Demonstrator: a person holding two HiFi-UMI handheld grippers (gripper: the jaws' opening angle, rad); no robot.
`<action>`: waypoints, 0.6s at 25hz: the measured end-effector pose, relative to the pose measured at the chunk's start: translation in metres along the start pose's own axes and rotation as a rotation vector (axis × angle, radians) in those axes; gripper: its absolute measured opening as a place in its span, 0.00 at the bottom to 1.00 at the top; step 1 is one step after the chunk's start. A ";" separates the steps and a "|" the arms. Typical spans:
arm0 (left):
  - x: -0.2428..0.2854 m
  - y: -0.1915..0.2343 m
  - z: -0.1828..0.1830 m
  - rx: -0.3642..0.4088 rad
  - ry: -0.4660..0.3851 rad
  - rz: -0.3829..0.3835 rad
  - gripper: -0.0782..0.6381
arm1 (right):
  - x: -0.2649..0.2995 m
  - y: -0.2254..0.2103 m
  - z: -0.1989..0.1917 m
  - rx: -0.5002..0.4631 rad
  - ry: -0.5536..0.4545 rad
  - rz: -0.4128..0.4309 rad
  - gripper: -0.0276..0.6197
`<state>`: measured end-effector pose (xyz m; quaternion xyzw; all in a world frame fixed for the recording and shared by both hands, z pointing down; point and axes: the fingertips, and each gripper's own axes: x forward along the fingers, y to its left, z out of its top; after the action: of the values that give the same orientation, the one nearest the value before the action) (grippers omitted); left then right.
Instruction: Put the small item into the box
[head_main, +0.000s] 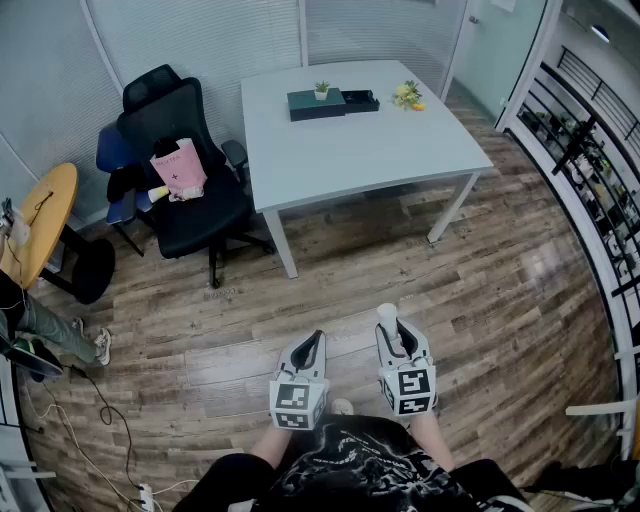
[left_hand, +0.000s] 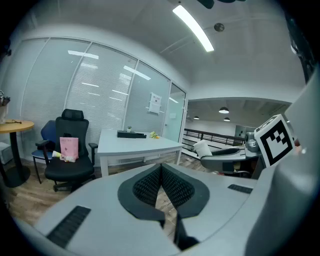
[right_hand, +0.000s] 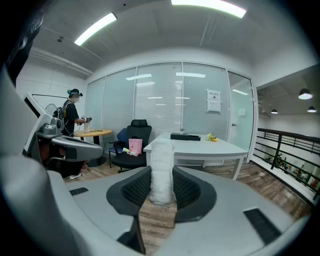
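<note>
the right claw (right_hand: 161, 176) gripped the white roll (right_hand: 161, 155) only near its lower end, the left claw (left_hand: 161, 174) shut and empty, so with the box (head_main: 316, 105) well off at the worktop's (head_main: 350, 145) far edge, the roll might have slipped loose on the way.

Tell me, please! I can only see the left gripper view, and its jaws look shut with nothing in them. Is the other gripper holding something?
Observer: Yes. The right gripper view shows the right gripper shut on a white roll that stands upright between its pads.
Operator: Where's the box?
Observer: In the head view, a dark box lies at the far side of the white table, with an open black tray right beside it.
Operator: Is anybody else there?
Observer: The right gripper view shows a person standing by a round wooden table.
</note>
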<state>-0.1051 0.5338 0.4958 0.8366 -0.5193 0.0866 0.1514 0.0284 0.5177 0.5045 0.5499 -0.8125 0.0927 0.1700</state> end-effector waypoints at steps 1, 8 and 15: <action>0.000 0.002 0.000 0.003 -0.001 -0.005 0.13 | 0.001 0.002 0.001 0.005 -0.001 -0.001 0.25; 0.005 0.026 0.008 0.004 0.006 -0.019 0.13 | 0.019 0.013 0.011 0.025 -0.006 -0.021 0.25; 0.011 0.064 0.008 0.016 0.019 -0.044 0.13 | 0.038 0.014 0.021 0.133 -0.056 -0.110 0.26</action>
<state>-0.1579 0.4950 0.5020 0.8482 -0.4985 0.0954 0.1512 -0.0004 0.4836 0.5001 0.6061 -0.7775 0.1215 0.1151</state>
